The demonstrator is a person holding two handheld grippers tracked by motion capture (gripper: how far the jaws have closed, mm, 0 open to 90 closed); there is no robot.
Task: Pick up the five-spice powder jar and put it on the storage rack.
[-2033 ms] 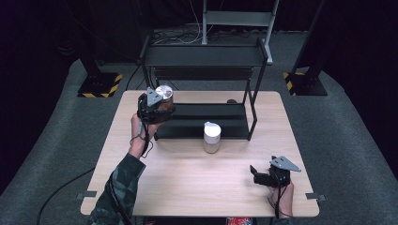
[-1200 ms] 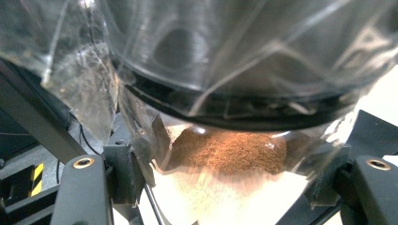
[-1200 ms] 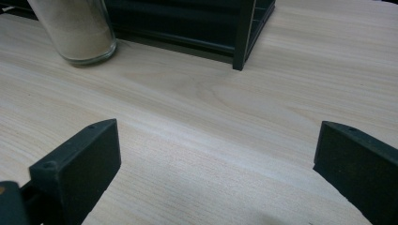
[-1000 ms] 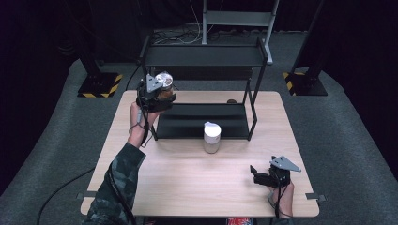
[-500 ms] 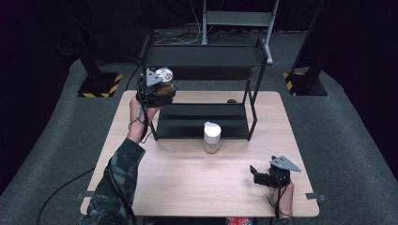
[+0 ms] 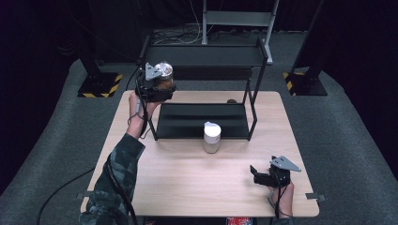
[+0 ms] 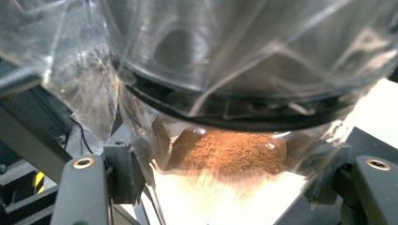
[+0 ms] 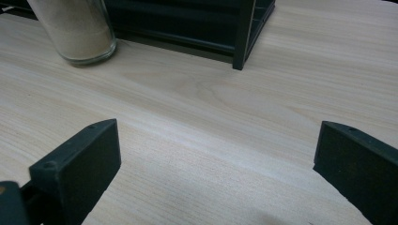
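A glass jar (image 6: 163, 75) with brown powder is held in the air at the left end of the black two-shelf rack (image 6: 202, 121), close to its upper shelf (image 6: 206, 56), with my left gripper (image 6: 156, 89) shut on it. In the left gripper view the jar (image 7: 225, 93) sits tilted between the jaws of the left gripper (image 7: 225, 187), its powder (image 7: 230, 152) heaped low. My right gripper (image 6: 256, 174) rests on the table's front right, and its jaws (image 8: 216, 164) stand open with nothing between them. A white-lidded jar (image 6: 212, 137) of pale powder stands before the rack, and its base (image 8: 77, 28) is seen from the right gripper.
The wooden table (image 6: 187, 187) has bare room in front of the rack. The rack's front right post (image 8: 244, 33) stands ahead of the right gripper. A small dark thing (image 6: 231, 101) lies behind the rack. Stands and cables sit on the floor beyond.
The left hand has carried the brown-powder jar a little up and away, toward the rack's upper shelf. The right gripper has kept still.
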